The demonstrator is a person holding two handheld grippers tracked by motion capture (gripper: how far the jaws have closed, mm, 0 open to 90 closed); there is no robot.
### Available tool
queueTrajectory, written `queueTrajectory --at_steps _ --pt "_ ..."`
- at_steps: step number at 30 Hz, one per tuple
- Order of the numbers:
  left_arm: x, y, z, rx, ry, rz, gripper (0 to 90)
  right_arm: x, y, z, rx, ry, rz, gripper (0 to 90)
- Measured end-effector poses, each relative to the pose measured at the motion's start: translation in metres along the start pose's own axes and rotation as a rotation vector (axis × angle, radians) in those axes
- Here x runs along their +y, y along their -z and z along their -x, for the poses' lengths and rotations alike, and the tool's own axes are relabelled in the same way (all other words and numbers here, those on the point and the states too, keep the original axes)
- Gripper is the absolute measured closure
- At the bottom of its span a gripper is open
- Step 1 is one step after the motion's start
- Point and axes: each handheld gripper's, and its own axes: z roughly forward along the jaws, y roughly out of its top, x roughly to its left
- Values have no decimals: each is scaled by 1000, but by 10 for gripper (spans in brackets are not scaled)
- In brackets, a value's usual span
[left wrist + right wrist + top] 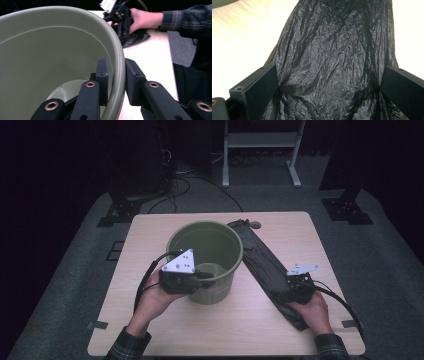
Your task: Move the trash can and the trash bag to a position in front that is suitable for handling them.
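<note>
The left tool (116,82) sits closest to the lens, its jaws narrowed onto the near wall of the green bin (50,50), one jaw inside and one outside, pads against the rim. The bin stands upright on the counter (280,227), its open mouth just ahead of that tool.

The right tool (328,85) straddles the black plastic bag (332,50) with jaws spread wide. The film bunches against both pads, so I judge it lightly held. The bag lies flat, stretching away from this tool toward the bin and touching the bin's side.

Risks, as I judge them: the left grip is on a thin wall near the top, so any sideways pull could tip the light bin or let the rim slip out. The crinkled film is slick, and with jaws that wide the bag could slide free when lifted, or drag across the counter and knock the bin.

Count: one bin, one bag, two tools, one counter.
</note>
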Motion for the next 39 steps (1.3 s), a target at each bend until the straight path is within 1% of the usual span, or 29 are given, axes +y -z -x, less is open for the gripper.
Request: queueTrajectory --at_steps 5,9,11,14,16,17,19,20,21,22,23,24,25,26,28,29,31,33,35,37,39 --pt "1 1 14 -22 -16 1 743 0 0 0 -1 1 0 0" --pt "3 1 23 -38 -21 1 743 0 0 0 -1 0 0 0" --pt "3 0 26 -46 -22 3 743 0 0 0 -1 0 0 0" --pt "3 1 26 -50 -17 -3 738 0 0 0 -1 0 0 0" --pt "3 1 25 -48 0 4 720 0 0 0 -2 0 0 0" --pt "3 2 24 -57 7 11 708 0 0 0 -2 0 0 0" --pt "4 5 22 -63 42 31 595 0 0 0 -2 0 0 0" --pt "5 7 20 -63 48 25 553 0 0 0 -2 0 0 0" --pt "6 9 19 -53 58 27 505 0 0 0 -2 0 0 0" --pt "7 10 17 -54 71 34 433 0 0 0 -2 0 0 0" --pt "8 11 15 -61 86 44 405 0 0 0 -2 0 0 0" --pt "9 15 12 -61 106 71 370 0 0 0 -2 0 0 0" --pt "10 17 10 -65 117 82 326 0 0 0 -2 0 0 0" --pt "10 19 8 -63 128 94 286 0 0 0 -2 0 0 0" --pt "10 23 3 -45 148 118 216 0 0 0 -2 0 0 0" --pt "10 25 0 -46 157 120 187 0 0 0 -2 0 0 0" --pt "9 30 -7 -24 170 139 143 0 0 0 -2 0 0 0" --pt "5 36 -16 -6 184 160 86 0 0 0 -2 0 0 0" --pt "1 41 -23 11 197 192 72 0 0 0 -2 0 0 0" --pt "-3 47 -30 32 209 208 29 0 0 0 -2 0 0 0" --pt "-8 53 -36 55 209 218 9 0 0 0 -2 0 0 0"
